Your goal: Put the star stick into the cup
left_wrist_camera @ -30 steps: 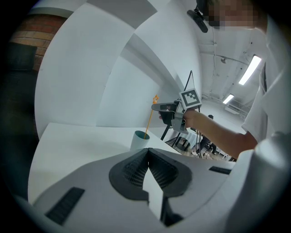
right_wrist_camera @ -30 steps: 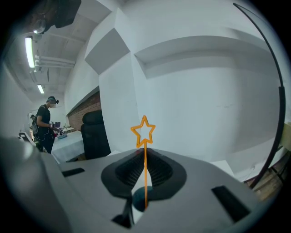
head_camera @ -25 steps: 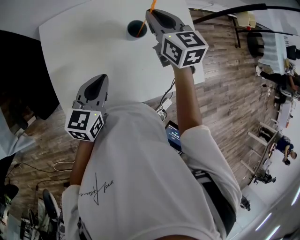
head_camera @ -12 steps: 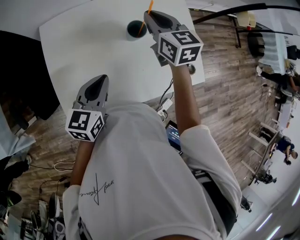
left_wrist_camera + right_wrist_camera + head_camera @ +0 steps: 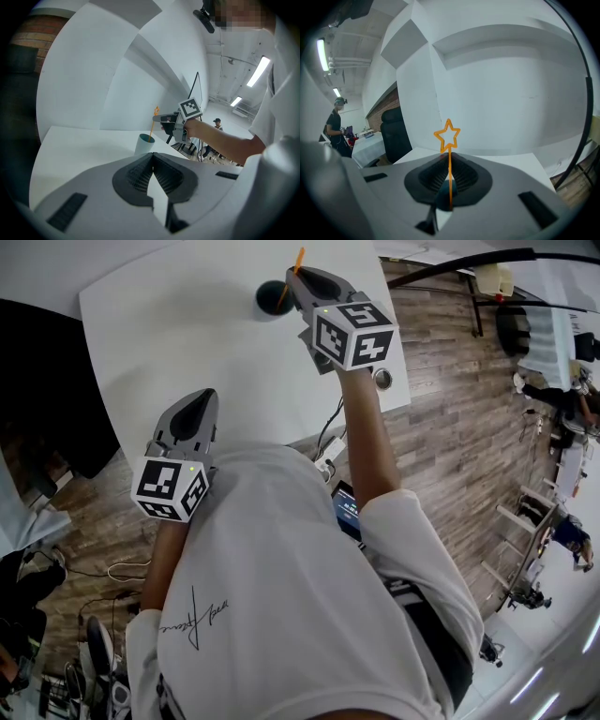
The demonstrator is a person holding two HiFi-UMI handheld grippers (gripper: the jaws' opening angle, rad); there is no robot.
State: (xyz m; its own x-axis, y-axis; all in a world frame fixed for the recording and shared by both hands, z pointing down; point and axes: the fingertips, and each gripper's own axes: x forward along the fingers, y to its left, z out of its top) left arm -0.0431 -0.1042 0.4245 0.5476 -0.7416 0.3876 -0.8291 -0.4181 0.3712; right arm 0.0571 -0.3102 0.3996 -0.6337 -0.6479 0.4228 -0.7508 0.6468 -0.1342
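Note:
A dark teal cup (image 5: 270,297) stands at the far side of the white table (image 5: 178,324). The orange star stick (image 5: 292,277) leans over it, lower end inside the rim. My right gripper (image 5: 298,276) is shut on the stick, just right of the cup. In the right gripper view the star (image 5: 448,133) rises above the jaws and the cup (image 5: 441,194) shows below them. My left gripper (image 5: 200,397) hovers near the table's front edge, shut and empty. From the left gripper view I see the cup (image 5: 144,144), the stick (image 5: 152,126) and the right gripper (image 5: 163,119) beyond my shut jaws.
A small round metal object (image 5: 382,379) lies on the table's right corner. A black chair (image 5: 42,390) stands left of the table. Cables (image 5: 330,442) hang by the front edge over a wooden floor. People stand far off at the right.
My right gripper has moved slightly left and down toward the cup, and the stick has sunk lower into it. The left gripper has not moved.

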